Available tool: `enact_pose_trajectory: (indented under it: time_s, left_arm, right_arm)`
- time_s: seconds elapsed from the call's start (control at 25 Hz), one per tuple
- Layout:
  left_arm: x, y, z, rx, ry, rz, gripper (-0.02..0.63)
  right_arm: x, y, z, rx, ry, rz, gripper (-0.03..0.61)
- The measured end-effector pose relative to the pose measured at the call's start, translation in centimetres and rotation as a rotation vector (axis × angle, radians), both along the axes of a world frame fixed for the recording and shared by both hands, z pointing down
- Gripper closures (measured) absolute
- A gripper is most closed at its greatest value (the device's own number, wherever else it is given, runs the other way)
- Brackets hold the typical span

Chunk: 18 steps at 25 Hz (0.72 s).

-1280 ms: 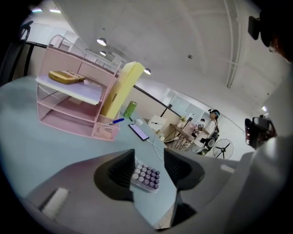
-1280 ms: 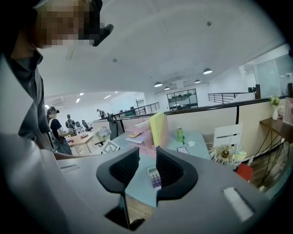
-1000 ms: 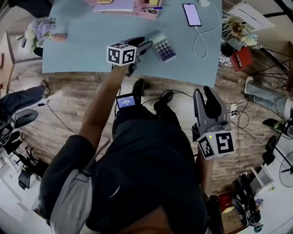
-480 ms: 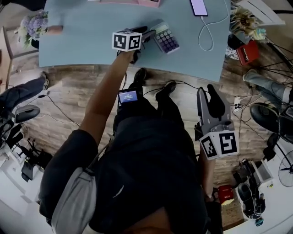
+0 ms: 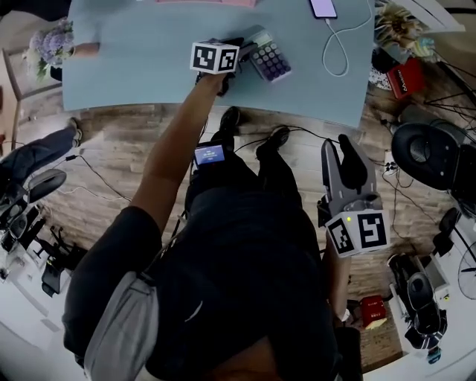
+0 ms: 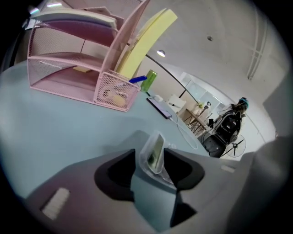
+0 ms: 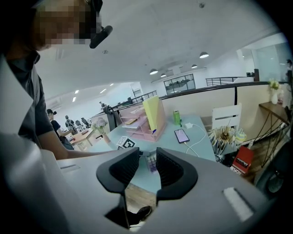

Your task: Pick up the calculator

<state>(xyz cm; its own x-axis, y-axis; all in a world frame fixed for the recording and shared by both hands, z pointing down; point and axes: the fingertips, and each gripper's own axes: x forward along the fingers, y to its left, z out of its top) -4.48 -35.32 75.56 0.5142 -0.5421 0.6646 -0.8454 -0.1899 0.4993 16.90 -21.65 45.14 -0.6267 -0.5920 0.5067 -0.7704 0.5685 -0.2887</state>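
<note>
The calculator, grey with purple keys, lies on the light blue table near its front edge. My left gripper reaches it from the left. In the left gripper view the calculator's upper end stands between the two jaws, which press close on either side of it. My right gripper hangs low over the wooden floor, well short of the table. Its jaws stand a narrow gap apart with nothing between them. The calculator shows far off through that gap.
A phone on a white cable lies right of the calculator. A pink mesh desk rack and a green can stand at the back. Flowers stand on a side table at the left, an office chair at the right.
My left gripper has moved right along the table, from beside the calculator to having its jaws on it. The right gripper has hardly moved.
</note>
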Motion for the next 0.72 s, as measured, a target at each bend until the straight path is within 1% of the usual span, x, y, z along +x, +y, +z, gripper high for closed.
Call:
enact_pose_trajectory:
  time_s: [0.08,0.12,0.16,0.2,0.36,0.52,0.72]
  left_arm:
    - [-0.1,0.0,0.4,-0.008,-0.008,-0.001,0.377]
    - [-0.1,0.0,0.5,-0.009,-0.009,-0.005,0.391]
    - [-0.2,0.0,0.5,-0.008,-0.009,-0.01,0.424]
    - [-0.3,0.0,0.6,-0.006,-0.007,-0.014,0.433]
    - [-0.3,0.0,0.4,0.003,0.021,-0.029,0.442]
    - [-0.2,0.1,-1.5,0.058,0.047,-0.027,0.46]
    - [0.6,0.3,-4.5,0.153,0.01,0.017,0.466]
  right_arm:
    - [0.1,0.1,0.1,-0.003,0.001,0.007,0.48]
    - [0.1,0.2,0.2,-0.005,0.002,0.01,0.48]
    - [0.2,0.2,0.3,-0.006,0.003,0.013,0.48]
    - [0.2,0.3,0.3,-0.007,0.003,0.016,0.48]
    - [0.3,0.6,0.4,-0.008,0.004,0.026,0.48]
    - [0.1,0.8,0.0,0.0,0.001,0.032,0.48]
    - [-0.4,1.2,-0.5,0.012,-0.002,0.031,0.48]
